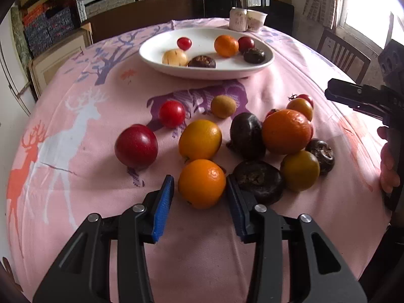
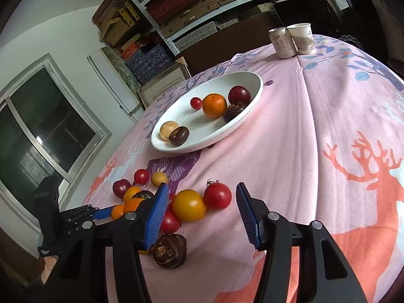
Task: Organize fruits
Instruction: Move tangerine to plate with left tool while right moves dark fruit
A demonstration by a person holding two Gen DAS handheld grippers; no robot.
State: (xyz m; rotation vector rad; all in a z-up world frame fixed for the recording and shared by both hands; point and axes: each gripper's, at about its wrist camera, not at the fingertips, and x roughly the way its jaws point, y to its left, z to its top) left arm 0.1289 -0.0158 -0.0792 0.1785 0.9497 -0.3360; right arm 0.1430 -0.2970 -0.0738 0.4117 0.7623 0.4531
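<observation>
A white oval plate [image 1: 151, 55] at the far side of the table holds several fruits, among them an orange [image 1: 226, 45]; the plate also shows in the right wrist view [image 2: 252, 93]. Several loose fruits lie on the pink cloth nearer me. My left gripper [image 1: 200, 189] is open, its blue pads on either side of a small orange [image 1: 202, 183], not closed on it. My right gripper [image 2: 202, 202] is open and empty above the cloth, with a red tomato [image 2: 217, 195] and a yellow fruit [image 2: 189, 205] between its fingers further off. A dark water chestnut [image 2: 169, 250] lies by its left finger.
A can [image 1: 237, 19] and a paper cup [image 1: 256, 20] stand at the table's far edge behind the plate. A wooden chair [image 1: 343, 55] is at the right. Shelves with boxes line the back wall. The right gripper [image 1: 363, 98] shows at the right edge of the left wrist view.
</observation>
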